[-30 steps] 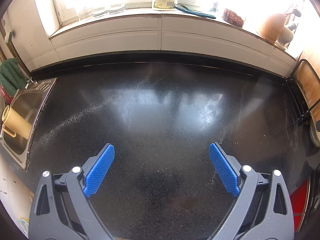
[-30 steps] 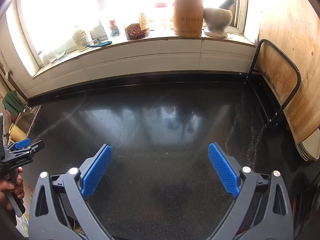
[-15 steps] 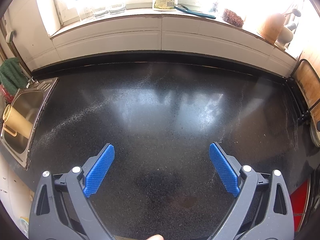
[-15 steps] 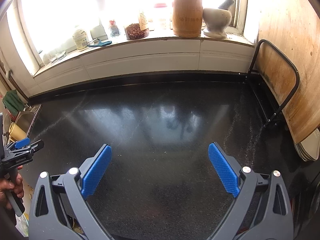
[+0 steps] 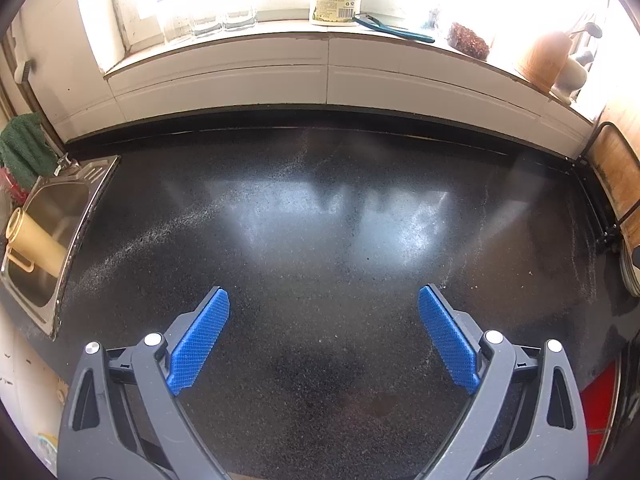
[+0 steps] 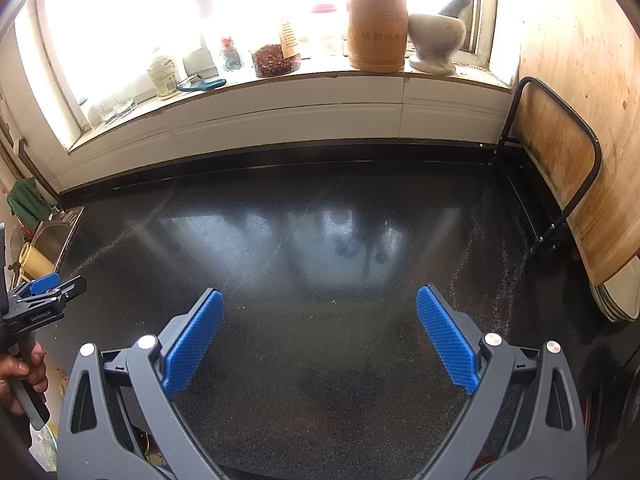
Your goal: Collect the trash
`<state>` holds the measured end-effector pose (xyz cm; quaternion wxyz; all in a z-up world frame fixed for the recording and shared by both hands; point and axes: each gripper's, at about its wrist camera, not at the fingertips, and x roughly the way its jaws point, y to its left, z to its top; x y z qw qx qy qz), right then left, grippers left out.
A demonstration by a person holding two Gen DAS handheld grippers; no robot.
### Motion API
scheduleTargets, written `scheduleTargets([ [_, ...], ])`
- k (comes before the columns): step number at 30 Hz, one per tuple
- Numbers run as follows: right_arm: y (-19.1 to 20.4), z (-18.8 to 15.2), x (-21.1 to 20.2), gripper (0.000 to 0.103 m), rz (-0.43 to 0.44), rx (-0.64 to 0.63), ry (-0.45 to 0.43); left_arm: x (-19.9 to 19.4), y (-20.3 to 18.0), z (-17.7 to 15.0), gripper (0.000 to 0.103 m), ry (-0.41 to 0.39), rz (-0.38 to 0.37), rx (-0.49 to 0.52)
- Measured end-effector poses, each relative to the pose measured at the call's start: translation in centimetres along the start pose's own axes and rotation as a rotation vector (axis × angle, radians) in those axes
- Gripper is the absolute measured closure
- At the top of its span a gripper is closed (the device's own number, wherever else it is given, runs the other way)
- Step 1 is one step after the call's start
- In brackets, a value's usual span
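To the left of the black countertop (image 5: 320, 240) is the steel sink (image 5: 44, 220), and a yellow cup (image 5: 34, 246) lies in it. Above the countertop, the left gripper (image 5: 324, 300) has its fingers wide apart and holds nothing. The right gripper (image 6: 320, 298) is also spread and empty. No trash can be seen on the countertop. At its right edge stands a wooden board (image 6: 560, 160) in a black rack (image 6: 576, 200).

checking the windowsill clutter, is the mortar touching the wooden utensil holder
Cannot tell. In the right wrist view the mortar overlaps the wooden utensil holder at its rim; no gap shows, but one may simply stand behind the other.
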<state>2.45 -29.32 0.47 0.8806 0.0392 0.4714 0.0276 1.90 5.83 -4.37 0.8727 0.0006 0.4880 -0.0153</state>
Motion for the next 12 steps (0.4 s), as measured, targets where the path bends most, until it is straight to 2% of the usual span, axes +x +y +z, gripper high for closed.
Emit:
scheduleTargets([
  [5,-0.1,0.3,0.4,0.009,0.003,0.001,0.003,0.1,-0.2,0.3,0.010,-0.008,0.008,0.018],
  [8,-0.3,0.4,0.9,0.009,0.007,0.000,0.003,0.8,-0.4,0.6,0.010,0.011,-0.003,0.035],
  [11,-0.5,0.3,2.0,0.009,-0.001,-0.009,-0.001,2.1,-0.1,0.6,0.010,-0.003,0.009,0.042],
  [12,-0.6,0.3,2.5,0.009,-0.003,-0.012,-0.002,2.6,0.2,0.5,0.010,-0.003,-0.009,0.036],
])
